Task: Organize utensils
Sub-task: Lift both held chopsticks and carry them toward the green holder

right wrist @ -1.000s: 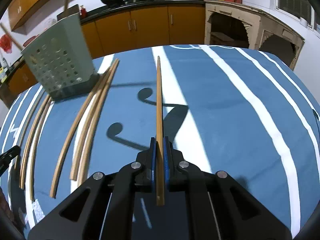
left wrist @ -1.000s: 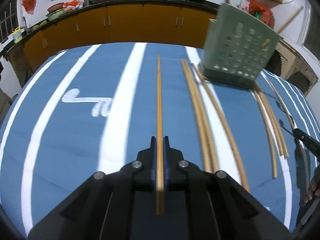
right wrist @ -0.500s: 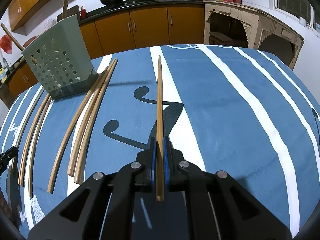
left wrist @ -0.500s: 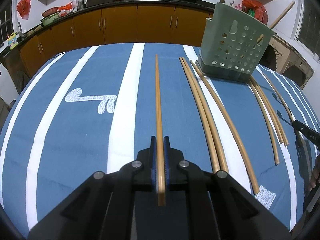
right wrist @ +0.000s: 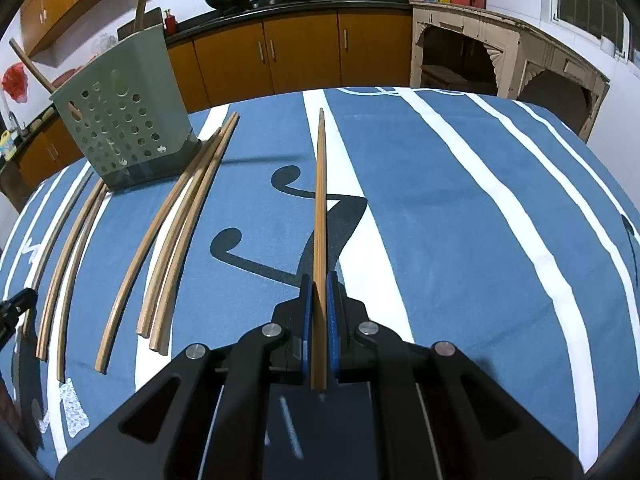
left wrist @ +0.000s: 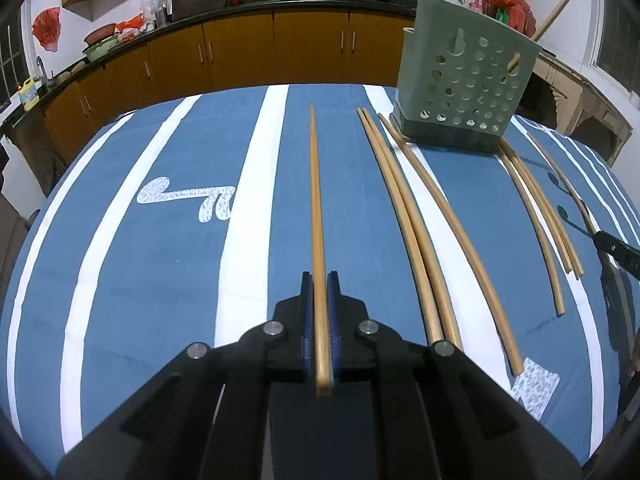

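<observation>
My left gripper (left wrist: 319,280) is shut on a wooden chopstick (left wrist: 316,208) that points straight ahead over the blue striped tablecloth (left wrist: 160,260). My right gripper (right wrist: 319,280) is shut on another wooden chopstick (right wrist: 320,200), held above the cloth with its shadow below. A grey-green perforated utensil holder (left wrist: 464,76) stands at the far right in the left wrist view and at the far left in the right wrist view (right wrist: 120,108); two sticks lean out of its top. Several loose chopsticks (left wrist: 412,216) lie on the cloth beside it; they also show in the right wrist view (right wrist: 176,228).
Orange kitchen cabinets (left wrist: 240,52) with a dark counter, woks and pots run behind the table. A pale carved cabinet (right wrist: 500,60) stands at the right. The other gripper's black tip shows at the frame edge (left wrist: 616,246) and in the right wrist view (right wrist: 16,304).
The left gripper has pulled back and steadied, so the holder now sits a little farther off and sharper. The right gripper has risen slightly with its chopstick. Both grips are unchanged.
</observation>
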`<act>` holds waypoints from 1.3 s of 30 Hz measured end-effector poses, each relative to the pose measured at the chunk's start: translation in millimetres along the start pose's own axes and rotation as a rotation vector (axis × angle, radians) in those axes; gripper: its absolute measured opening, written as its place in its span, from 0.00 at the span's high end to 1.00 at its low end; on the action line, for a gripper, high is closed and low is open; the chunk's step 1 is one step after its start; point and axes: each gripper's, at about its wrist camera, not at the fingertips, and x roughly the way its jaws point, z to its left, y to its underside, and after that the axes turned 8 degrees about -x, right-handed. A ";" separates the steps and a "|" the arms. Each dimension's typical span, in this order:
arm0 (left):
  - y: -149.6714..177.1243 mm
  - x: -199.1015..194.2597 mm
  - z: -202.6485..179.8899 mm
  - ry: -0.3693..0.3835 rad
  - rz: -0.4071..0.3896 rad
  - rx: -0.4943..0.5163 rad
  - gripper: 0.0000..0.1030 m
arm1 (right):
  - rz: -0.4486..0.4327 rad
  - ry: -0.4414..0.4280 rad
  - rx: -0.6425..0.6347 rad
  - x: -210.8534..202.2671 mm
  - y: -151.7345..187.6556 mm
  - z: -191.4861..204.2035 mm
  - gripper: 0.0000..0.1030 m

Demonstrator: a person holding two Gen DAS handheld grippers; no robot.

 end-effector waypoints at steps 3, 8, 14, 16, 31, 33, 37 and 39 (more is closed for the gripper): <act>2.6 -1.6 0.7 0.001 0.000 -0.005 0.92 | -0.003 -0.010 0.006 -1.0 0.5 -2.2 0.92; 4.9 -4.4 0.5 0.003 0.010 0.006 0.93 | -0.017 -0.023 0.026 -9.2 3.6 -7.1 0.92; 2.1 -17.7 3.5 0.021 0.006 -0.003 0.93 | -0.073 -0.017 0.033 -29.4 -1.2 -14.8 0.92; -0.9 -26.5 3.6 0.028 -0.013 0.001 0.93 | -0.100 -0.013 0.033 -38.3 -4.8 -17.3 0.92; -48.3 -107.8 12.4 0.109 -0.254 -0.044 0.93 | -0.313 -0.019 0.051 -97.1 -39.2 -24.6 0.92; -55.8 -116.9 13.3 0.122 -0.285 -0.055 0.93 | -0.337 -0.025 0.054 -104.1 -44.6 -24.5 0.92; -69.7 -130.8 12.7 0.141 -0.332 -0.065 0.93 | -0.371 -0.034 0.060 -113.2 -55.1 -25.3 0.92; -76.1 -135.6 11.5 0.142 -0.349 -0.069 0.93 | -0.382 -0.036 0.056 -116.8 -57.8 -23.7 0.92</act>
